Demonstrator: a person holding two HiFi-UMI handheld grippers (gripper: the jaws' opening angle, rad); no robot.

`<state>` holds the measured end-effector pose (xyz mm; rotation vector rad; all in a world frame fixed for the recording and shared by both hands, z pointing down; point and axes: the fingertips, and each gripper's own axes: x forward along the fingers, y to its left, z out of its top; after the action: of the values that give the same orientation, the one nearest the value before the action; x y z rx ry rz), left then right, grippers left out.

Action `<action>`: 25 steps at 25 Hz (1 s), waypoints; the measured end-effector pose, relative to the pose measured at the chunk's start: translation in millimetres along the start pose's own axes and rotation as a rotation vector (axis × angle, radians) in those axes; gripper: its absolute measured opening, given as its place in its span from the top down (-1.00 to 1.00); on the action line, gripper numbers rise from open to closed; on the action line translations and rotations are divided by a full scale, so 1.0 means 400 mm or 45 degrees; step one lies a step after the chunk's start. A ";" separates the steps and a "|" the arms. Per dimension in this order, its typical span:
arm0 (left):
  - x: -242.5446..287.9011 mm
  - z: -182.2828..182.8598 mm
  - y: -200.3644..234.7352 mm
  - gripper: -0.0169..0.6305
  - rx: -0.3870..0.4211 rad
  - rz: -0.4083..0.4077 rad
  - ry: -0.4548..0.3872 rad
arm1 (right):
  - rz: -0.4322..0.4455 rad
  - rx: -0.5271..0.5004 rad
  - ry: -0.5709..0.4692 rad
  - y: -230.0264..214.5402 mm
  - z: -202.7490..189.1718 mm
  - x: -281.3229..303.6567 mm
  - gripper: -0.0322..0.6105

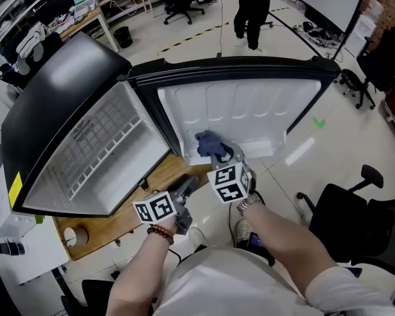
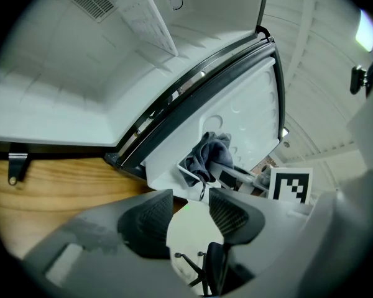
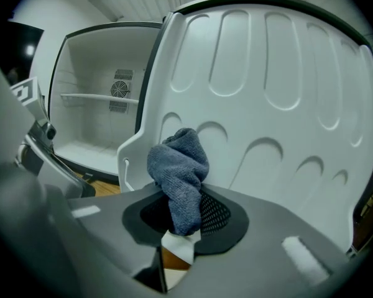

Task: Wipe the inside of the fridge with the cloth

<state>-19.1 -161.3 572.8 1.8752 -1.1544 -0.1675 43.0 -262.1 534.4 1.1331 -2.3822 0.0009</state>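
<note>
Right gripper (image 3: 181, 221) pinches cloth (image 3: 179, 166) before open fridge door (image 3: 280, 104) (left gripper (image 2: 191, 207) gaping).

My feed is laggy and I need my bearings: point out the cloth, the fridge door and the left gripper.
cloth (image 3: 179, 166), right gripper view, on its bunched upper fold.
fridge door (image 1: 250, 107), head view, on its white inner liner.
left gripper (image 2: 191, 198), left gripper view, midway between its open fingertips.

Your cloth (image 3: 177, 172): blue-grey terry, nubby, matt. Fridge door liner (image 3: 286, 73): white moulded plastic, smooth w/ slight sheen. Fridge shell (image 1: 59, 78): glossy black. Table (image 2: 50, 191): wood, visible grain, smooth.
</note>
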 end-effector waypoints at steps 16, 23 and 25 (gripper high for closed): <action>0.083 0.018 -0.054 0.40 -0.052 -0.029 -0.024 | -0.182 0.084 0.056 -0.221 -0.094 -0.095 0.68; 0.113 0.036 -0.055 0.40 -0.102 -0.029 -0.059 | -0.265 0.139 0.090 -0.312 -0.136 -0.136 0.68; 0.120 0.039 -0.053 0.40 -0.122 -0.026 -0.069 | -0.289 0.155 0.100 -0.335 -0.144 -0.150 0.68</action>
<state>13.1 -204.4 563.2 1.8082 -1.1440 -0.2824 197.3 -294.0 531.1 1.4285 -2.1979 0.1126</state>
